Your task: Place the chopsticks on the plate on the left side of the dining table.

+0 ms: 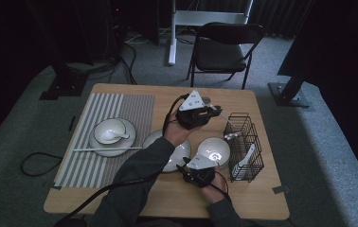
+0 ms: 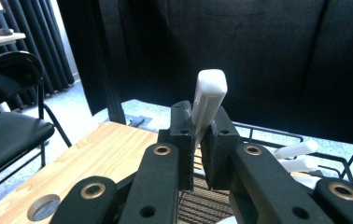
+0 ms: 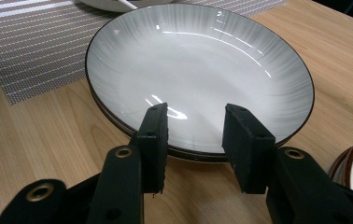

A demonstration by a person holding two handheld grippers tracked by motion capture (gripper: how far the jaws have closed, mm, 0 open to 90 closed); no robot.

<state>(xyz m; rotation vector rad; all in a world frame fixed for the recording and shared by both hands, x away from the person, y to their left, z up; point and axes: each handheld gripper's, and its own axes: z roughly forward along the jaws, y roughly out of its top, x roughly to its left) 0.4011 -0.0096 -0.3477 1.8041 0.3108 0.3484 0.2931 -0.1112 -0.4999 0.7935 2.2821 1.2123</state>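
No legible text, labels, brands, numbers or signs, small dark marks on the grey gripper plates too small to read

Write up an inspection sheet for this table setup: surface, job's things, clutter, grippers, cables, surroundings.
Surface: wooden table, striped placemat at its left.
Job's things: white spoon clamped by its handle; wire basket holding more spoons; stacked plates.
Clutter: bowl with a spoon on a plate on the mat, chopsticks in front; bowl beside the basket.
Grippers: left gripper shut on the spoon; right gripper open at the plates' rim.
Cables: black cable on the floor, left.
Surroundings: folding chair, dark curtains.
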